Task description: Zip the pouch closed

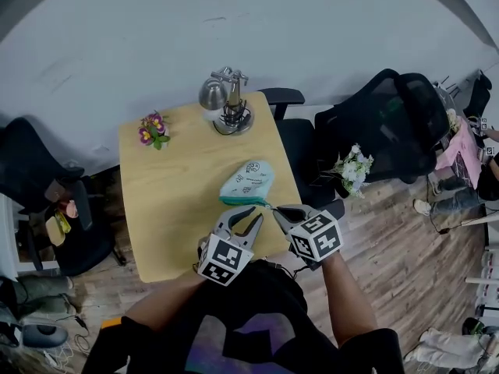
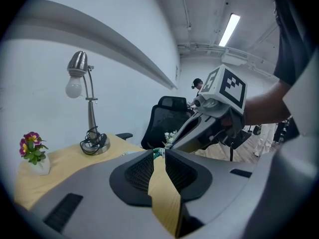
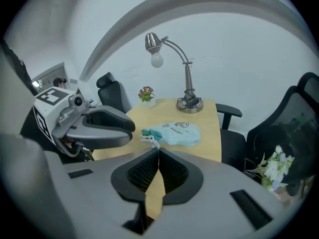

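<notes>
Left claw [image 2: 158,151] released, right claw [image 3: 158,149] clenched on nothing — best pin the mint-green fabric pouch [image 3: 177,133] to the pale wooden surface [image 1: 171,209], then pinch its white pull [image 3: 149,141].

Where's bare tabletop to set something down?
Bare: the left half of the table, from the potted flowers down to the near edge, and the middle strip between desk lamp and pouch. Crowded: near-right corner, where the pouch, left gripper and right gripper bunch together.

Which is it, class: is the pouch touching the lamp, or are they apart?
Apart. The head view shows bare table between the pouch and the lamp; the right gripper view agrees.
</notes>
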Motion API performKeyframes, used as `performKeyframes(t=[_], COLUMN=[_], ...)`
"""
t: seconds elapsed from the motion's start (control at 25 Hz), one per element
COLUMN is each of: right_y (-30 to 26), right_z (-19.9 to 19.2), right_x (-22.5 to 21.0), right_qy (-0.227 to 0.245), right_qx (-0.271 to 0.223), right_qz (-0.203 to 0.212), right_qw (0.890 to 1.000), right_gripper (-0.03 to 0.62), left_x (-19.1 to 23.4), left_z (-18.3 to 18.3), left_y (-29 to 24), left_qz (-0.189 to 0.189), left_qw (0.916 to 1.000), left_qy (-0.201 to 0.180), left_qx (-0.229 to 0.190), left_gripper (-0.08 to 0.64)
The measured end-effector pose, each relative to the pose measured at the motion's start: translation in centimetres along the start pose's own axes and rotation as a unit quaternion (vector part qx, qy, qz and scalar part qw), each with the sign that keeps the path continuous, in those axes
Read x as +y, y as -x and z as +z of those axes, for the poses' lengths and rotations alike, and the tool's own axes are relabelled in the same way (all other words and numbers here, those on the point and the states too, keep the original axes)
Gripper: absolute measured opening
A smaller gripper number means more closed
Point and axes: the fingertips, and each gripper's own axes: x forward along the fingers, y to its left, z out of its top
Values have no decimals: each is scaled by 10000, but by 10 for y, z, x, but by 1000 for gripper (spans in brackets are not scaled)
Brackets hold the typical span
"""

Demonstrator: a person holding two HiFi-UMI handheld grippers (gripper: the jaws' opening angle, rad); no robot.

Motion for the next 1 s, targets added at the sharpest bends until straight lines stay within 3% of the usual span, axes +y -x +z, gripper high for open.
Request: performKeyframes(t=[0.4, 1.0], right_y=[-3, -2], right_z=[7, -1], right_x=[29, 36], right_qy=[-266, -241], right_qx=[-175, -18], right_qz=[285, 469], right_qw=[9991, 9986], right_gripper=[21, 20], left_x=[14, 4], left_z=[-14, -19], left_y=[1, -11], left_qz=[101, -331], left_qw=[9996, 9986], left_qy=[222, 334], left_qx=[158, 261], left_gripper=[98, 133])
